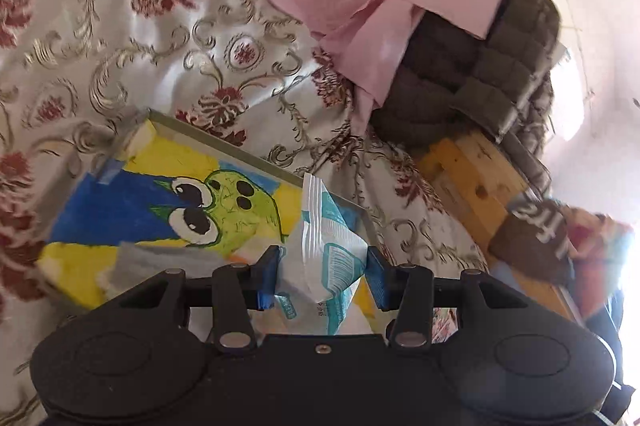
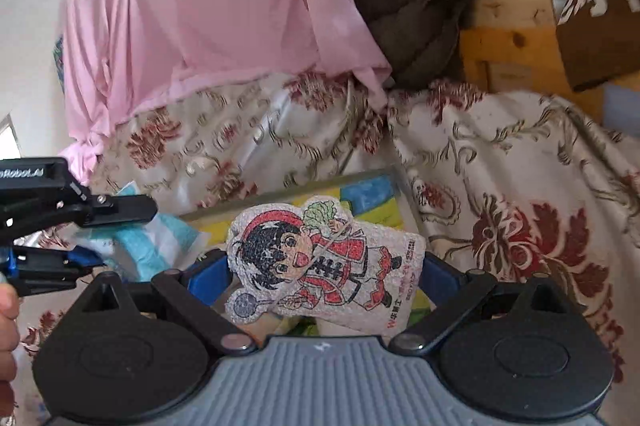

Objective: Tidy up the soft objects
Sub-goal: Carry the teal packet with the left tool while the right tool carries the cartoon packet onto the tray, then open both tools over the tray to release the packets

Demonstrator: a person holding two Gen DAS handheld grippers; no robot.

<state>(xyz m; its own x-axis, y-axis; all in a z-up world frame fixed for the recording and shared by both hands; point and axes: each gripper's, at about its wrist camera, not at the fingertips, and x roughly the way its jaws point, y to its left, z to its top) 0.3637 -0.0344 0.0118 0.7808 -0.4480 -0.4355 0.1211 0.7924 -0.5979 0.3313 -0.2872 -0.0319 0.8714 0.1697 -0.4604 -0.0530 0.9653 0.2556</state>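
Note:
My left gripper (image 1: 322, 276) is shut on a white and teal tissue pack (image 1: 326, 250), held just above a tray (image 1: 224, 138) painted with a green frog on blue and yellow. My right gripper (image 2: 324, 276) is shut on a flat white cartoon-figure sponge (image 2: 320, 266) with a red-robed character, held over the same tray (image 2: 360, 182). In the right wrist view the left gripper (image 2: 104, 230) shows at the left with the tissue pack (image 2: 148, 242) between its fingers.
The tray lies on a cream floral bedspread (image 1: 160, 46). A pink sheet (image 2: 200, 6) hangs behind. A dark quilted jacket (image 1: 480, 66) lies over a wooden frame (image 1: 472, 178). A brown cardboard box (image 2: 592, 26) sits at the right.

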